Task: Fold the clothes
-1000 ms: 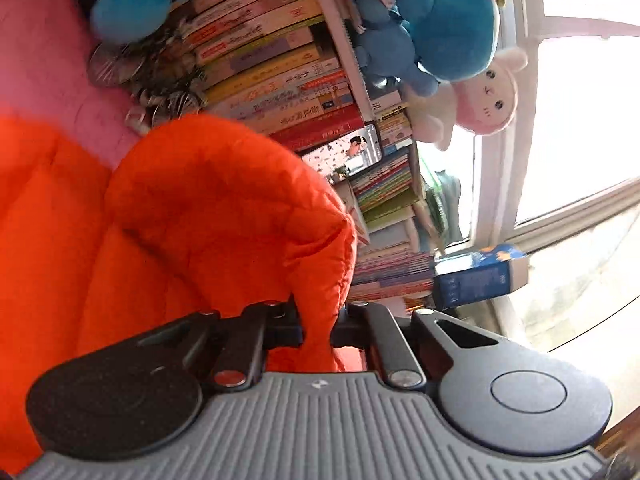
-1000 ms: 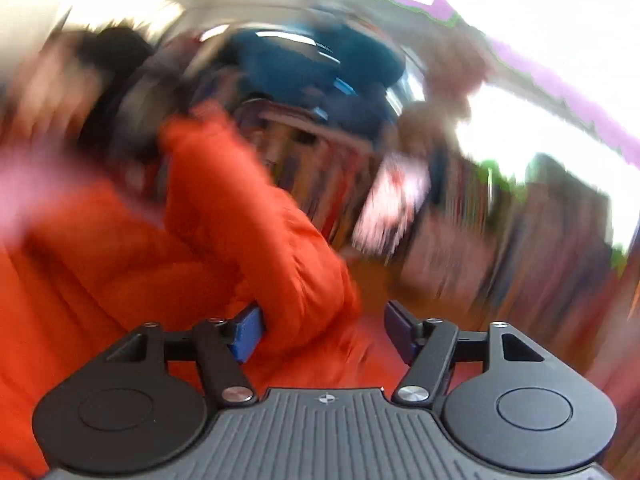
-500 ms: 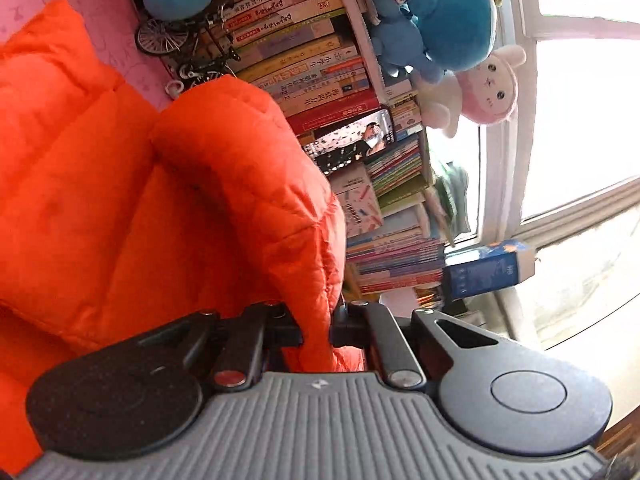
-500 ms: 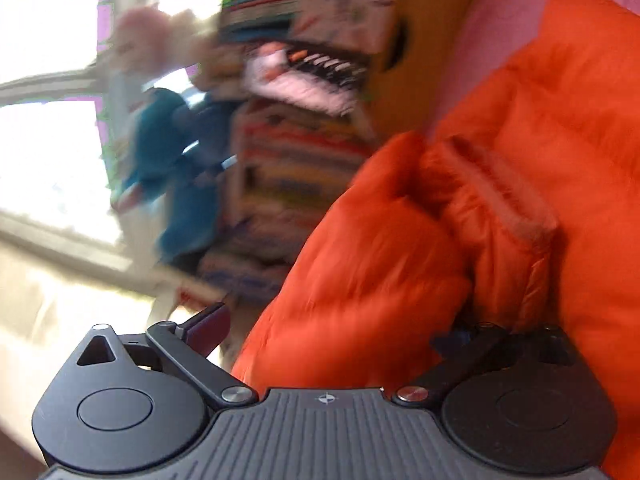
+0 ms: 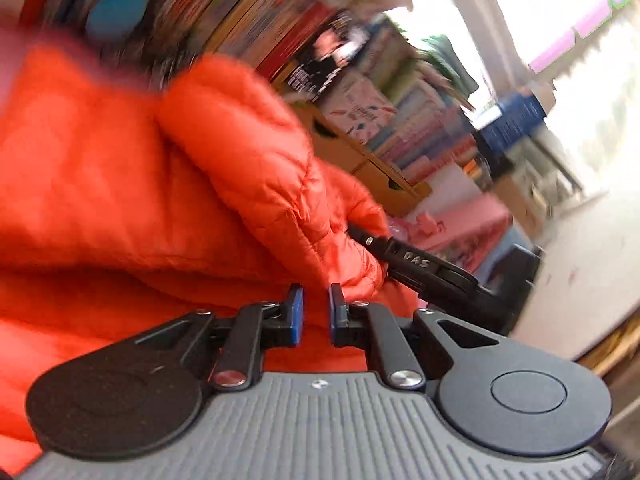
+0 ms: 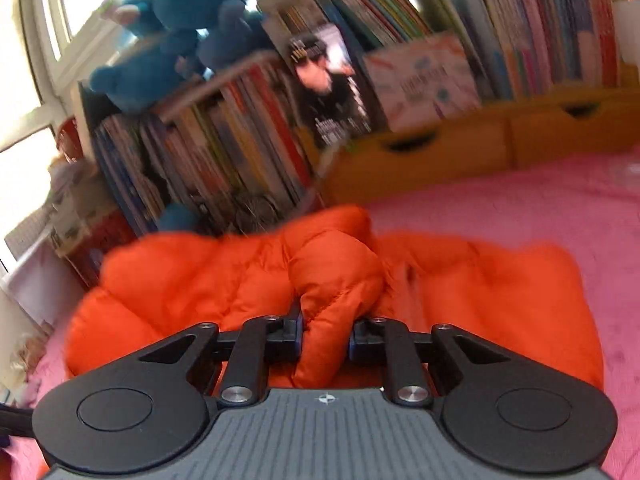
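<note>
The left gripper (image 5: pixel 316 310) has released the orange jacket (image 5: pixel 160 184), jaws slightly parted; right gripper (image 6: pixel 325 334), marked "DAS", pinches it.

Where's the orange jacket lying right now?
The orange jacket lies bunched on the pink cover before the bookshelf; the right gripper pinches a fold.

**Book-lined corner by a bright window**

Packed rows of upright books (image 6: pixel 248 148) fill a shelf along the back, with a yellow wooden drawer unit (image 6: pixel 472 152) beneath the right-hand run. Blue plush toys (image 6: pixel 172 32) sit on top of the lower stack, next to a white-framed window (image 6: pixel 36 60) flooded with daylight. A pink textured cover (image 6: pixel 520 216) spreads across the surface in front of the drawers. In the left wrist view, a dark blue carton (image 5: pixel 512 120) stands near the window (image 5: pixel 560 8), past the blurred books (image 5: pixel 240 16).
</note>
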A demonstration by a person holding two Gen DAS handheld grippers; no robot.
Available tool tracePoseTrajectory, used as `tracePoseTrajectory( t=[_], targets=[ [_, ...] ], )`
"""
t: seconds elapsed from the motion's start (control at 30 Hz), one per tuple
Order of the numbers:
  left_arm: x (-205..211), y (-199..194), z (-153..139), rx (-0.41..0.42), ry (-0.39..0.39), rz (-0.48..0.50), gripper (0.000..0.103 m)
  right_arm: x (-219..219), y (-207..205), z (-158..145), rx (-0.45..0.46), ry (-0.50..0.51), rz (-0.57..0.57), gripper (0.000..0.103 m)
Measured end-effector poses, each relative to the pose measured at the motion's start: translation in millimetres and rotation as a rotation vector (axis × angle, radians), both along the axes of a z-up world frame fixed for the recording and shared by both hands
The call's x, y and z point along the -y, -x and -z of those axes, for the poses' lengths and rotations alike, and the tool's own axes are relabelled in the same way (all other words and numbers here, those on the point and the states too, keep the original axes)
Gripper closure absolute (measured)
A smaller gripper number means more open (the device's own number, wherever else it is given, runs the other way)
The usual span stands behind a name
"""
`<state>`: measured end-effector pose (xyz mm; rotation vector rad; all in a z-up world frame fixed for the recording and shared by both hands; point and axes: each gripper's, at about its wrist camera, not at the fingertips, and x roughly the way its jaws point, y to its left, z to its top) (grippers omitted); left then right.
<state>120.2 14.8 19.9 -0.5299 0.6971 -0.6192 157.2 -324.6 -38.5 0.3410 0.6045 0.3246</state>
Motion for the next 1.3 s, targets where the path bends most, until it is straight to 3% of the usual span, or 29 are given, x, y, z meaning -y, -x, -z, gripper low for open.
tracePoseTrajectory(
  t=[0.13,0.2,0.27,0.4,0.5,0.57,0.67,0.8,0.87,0.9,0.97,1.03,1.1,1.13,1.3],
  targets=[
    [-16,-3,-47,0.195,-0.174,-0.124,0.08,1,5,11,0.002,-0.022,-0.026,0.083],
    [-2,-20,-64,0.304,-0.298,-0.19,0.073,0,5,11,0.004,-0.018,-0.028,0.083],
    [14,-38,-75,0.394,-0.402,-0.234,0.072,0,6,13,0.003,-0.024,-0.024,0.083],
    [45,-62,-56,0.415,-0.544,-0.202,0.072,-3,11,15,0.018,0.011,-0.027,0.083],
    [55,-58,-19,0.349,-0.694,-0.186,0.072,-5,14,14,0.028,0.032,-0.026,0.083],
    [55,-43,7,0.352,-0.772,-0.17,0.072,-6,17,12,0.04,0.057,-0.03,0.08],
    [57,-19,32,0.407,-0.861,-0.159,0.072,-21,30,3,0.108,0.222,-0.059,0.066],
    [62,-12,39,0.428,-0.879,-0.179,0.072,-56,60,2,0.297,0.678,-0.049,0.03],
    [63,-14,39,0.424,-0.875,-0.183,0.072,-74,76,3,0.399,0.915,-0.034,0.026],
    [62,-14,39,0.42,-0.869,-0.184,0.072,-77,81,3,0.429,0.975,-0.015,0.025],
    [62,-16,38,0.414,-0.86,-0.188,0.071,-84,93,-6,0.514,1.027,0.007,0.025],
    [62,-17,38,0.412,-0.857,-0.191,0.071,-95,105,-14,0.627,1.077,0.024,0.017],
    [63,-17,38,0.413,-0.861,-0.194,0.07,-114,110,-19,0.742,1.119,-0.003,0.001],
    [63,-17,38,0.412,-0.862,-0.196,0.07,-126,110,-20,0.777,1.134,-0.045,0.001],
    [58,-20,38,0.392,-0.836,-0.204,0.069,-161,85,-5,0.701,1.139,-0.188,0.001]
  ],
)
